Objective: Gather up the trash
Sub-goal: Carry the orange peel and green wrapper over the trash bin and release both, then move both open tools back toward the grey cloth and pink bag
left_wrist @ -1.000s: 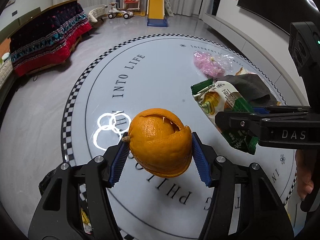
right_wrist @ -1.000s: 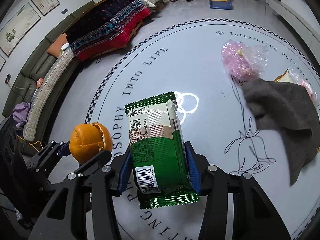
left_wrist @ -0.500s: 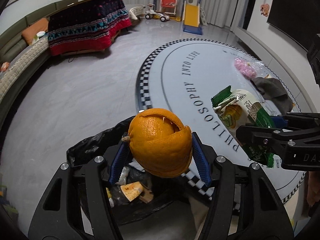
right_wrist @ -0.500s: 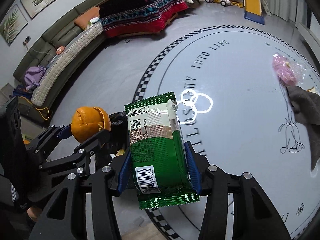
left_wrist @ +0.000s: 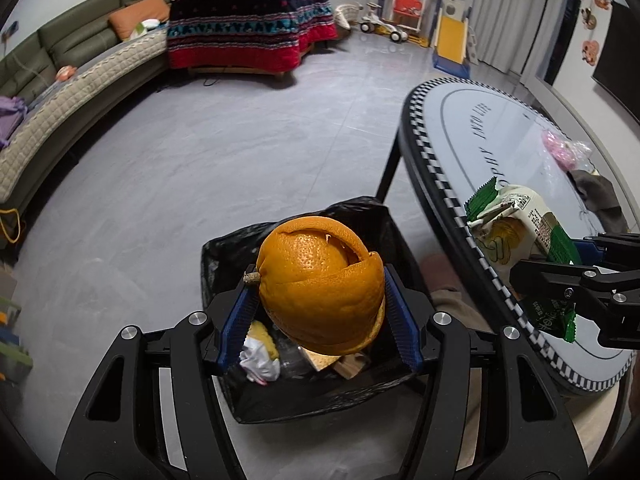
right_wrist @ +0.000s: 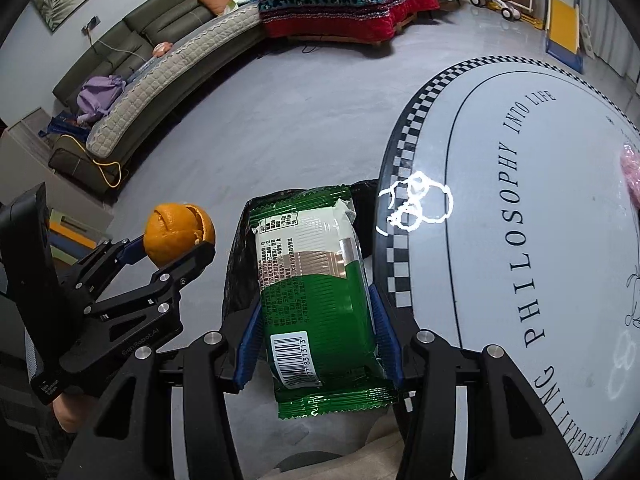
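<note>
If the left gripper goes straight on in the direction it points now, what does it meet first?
Probably the trash bin: the left gripper, shut on the orange peel, points down into its black-lined opening, toward the rubbish inside. Depth is unclear.

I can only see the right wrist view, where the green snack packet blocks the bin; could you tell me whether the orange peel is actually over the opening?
Observer: Yes. In the left wrist view the orange peel, clamped in the left hand-held gripper, hangs over the open black-lined trash bin.
Operator: Thank you. Is anything inside the bin?
Observer: Yes, a crumpled white paper and some brownish scraps lie at the bottom.
Operator: Is there more on the table beyond my frame?
Observer: A gray cloth lies beside a pink plastic bag on the far side of the round table.
</note>
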`<act>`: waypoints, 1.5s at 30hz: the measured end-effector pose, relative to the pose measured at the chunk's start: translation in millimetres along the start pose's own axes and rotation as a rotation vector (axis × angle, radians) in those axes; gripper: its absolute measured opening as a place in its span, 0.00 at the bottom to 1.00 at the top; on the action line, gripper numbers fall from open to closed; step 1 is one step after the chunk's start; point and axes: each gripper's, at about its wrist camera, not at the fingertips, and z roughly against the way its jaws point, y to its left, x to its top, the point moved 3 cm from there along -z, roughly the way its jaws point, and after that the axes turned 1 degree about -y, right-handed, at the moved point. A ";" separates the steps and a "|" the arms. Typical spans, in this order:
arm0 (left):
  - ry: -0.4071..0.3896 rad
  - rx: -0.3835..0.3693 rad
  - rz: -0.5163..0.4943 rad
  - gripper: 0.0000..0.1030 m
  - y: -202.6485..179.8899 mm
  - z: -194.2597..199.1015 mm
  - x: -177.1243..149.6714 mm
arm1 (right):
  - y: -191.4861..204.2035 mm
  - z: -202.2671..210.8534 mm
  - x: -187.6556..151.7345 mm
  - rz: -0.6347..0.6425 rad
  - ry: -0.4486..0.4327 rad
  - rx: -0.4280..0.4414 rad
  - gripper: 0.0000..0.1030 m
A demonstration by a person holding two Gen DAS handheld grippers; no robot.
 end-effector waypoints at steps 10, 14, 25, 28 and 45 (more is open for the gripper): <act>-0.057 0.070 0.138 0.94 49.7 18.4 -2.7 | 26.8 -0.4 1.1 0.066 -0.030 -0.032 0.66; -0.051 0.065 0.138 0.94 47.5 17.5 -4.4 | 25.5 2.5 -0.1 0.061 -0.034 -0.031 0.66; -0.043 0.055 0.092 0.94 23.2 14.7 3.6 | 6.4 12.8 -1.5 0.029 -0.048 -0.009 0.66; -0.042 0.039 0.062 0.94 8.2 14.2 9.0 | -5.1 18.0 -2.1 0.012 -0.055 -0.008 0.66; -0.027 -0.113 -0.130 0.94 -136.0 -11.3 56.5 | -135.6 73.7 -15.7 -0.179 -0.126 -0.093 0.66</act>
